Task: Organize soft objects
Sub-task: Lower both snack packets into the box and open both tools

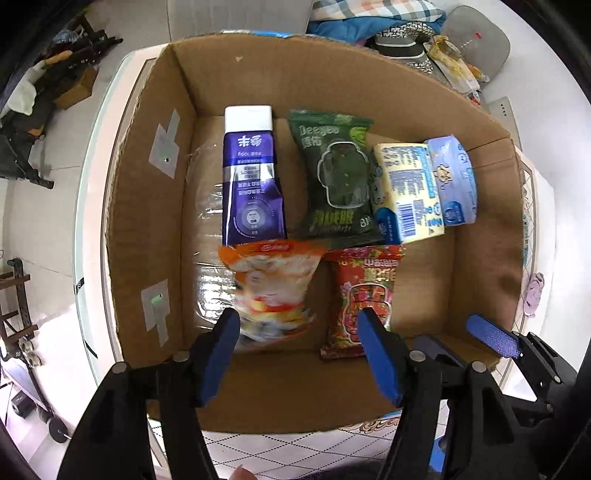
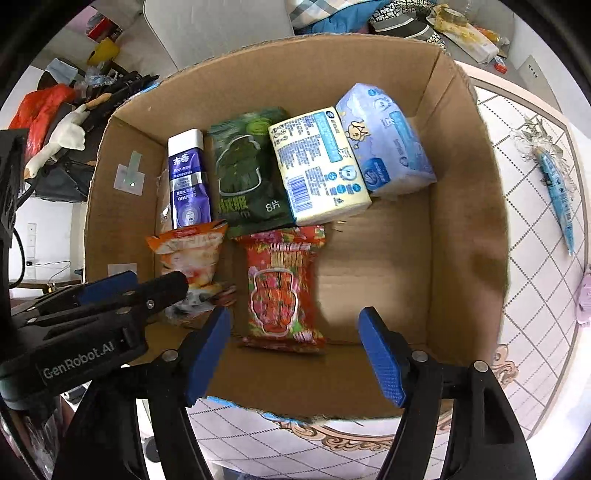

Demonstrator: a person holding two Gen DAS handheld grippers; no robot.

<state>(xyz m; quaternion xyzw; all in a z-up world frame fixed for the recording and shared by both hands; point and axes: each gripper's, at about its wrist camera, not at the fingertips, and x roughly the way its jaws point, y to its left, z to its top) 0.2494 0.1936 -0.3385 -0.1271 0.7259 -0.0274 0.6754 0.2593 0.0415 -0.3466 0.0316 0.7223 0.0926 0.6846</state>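
An open cardboard box [image 1: 332, 88] [image 2: 465, 206] holds a purple tube [image 1: 251, 177] [image 2: 187, 181], a green pack [image 1: 338, 177] [image 2: 247, 170], a yellow tissue pack [image 1: 406, 192] [image 2: 317, 166], a light-blue tissue pack [image 1: 452, 177] [image 2: 388, 144], an orange snack bag [image 1: 273, 284] [image 2: 192, 254] and a red pack [image 1: 365, 295] [image 2: 284, 288]. My left gripper [image 1: 299, 354] is open over the box's near wall, above the orange bag. My right gripper [image 2: 295, 354] is open above the red pack. The left gripper also shows in the right wrist view [image 2: 129, 291].
The box stands on a patterned table [image 2: 535, 295] with a blue pen-like item [image 2: 556, 184] at the right. Clothes and clutter [image 1: 406, 26] lie beyond the box. The box's right floor [image 2: 380, 266] is bare cardboard.
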